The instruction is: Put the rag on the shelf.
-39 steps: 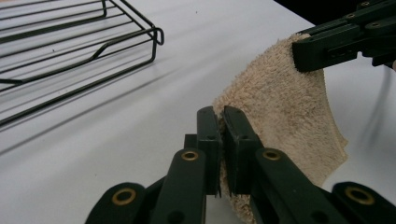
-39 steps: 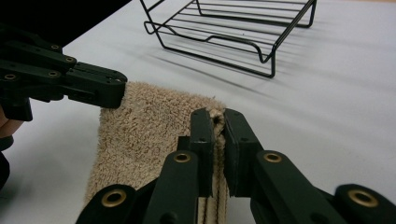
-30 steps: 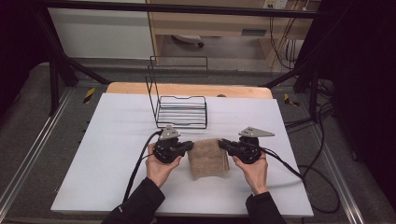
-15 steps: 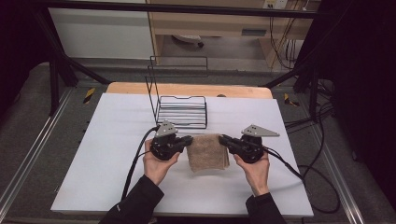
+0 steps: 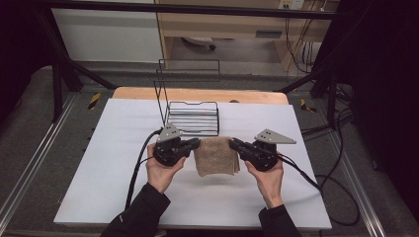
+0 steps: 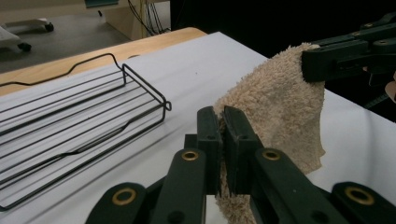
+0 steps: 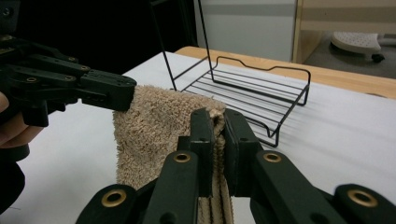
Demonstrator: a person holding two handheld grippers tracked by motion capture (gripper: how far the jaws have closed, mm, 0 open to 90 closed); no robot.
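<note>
Tan terry towel (image 5: pixel 215 156) hangs between the two grippers, over the white counter (image 5: pixel 113 163), in front of the black wire rack (image 5: pixel 192 118).

Left gripper (image 5: pixel 196 143): jaws closed on the towel's upper left corner. In the left gripper view the two black jaws sit almost together with a thin edge of pile pinched between them (image 6: pixel 223 140). Right gripper (image 5: pixel 232 143): jaws closed on the upper right corner; in the right gripper view a folded edge of cloth stands up between the jaws (image 7: pixel 215 140).

Towel's look: beige, thick looped pile, matted and slightly coarse. It appears folded, more than one layer showing at the edge held by the right gripper. The top edge runs roughly level between the two grips, with a slight sag. The body drapes down as a rough rectangle; in the high view the bottom edge is uneven, and the lower right corner shows a loose layer set slightly off from the rest. In the left gripper view (image 6: pixel 280 116) the lower edge hangs close to the counter; whether it touches the surface cannot be told.

Rack lies just beyond the towel's top edge, a low tray of parallel wires with a tall wire frame rising at its left rear. Towel and rack are apart. A hand (image 5: pixel 163 173) holds each gripper from below, dark sleeves at the near counter edge.
</note>
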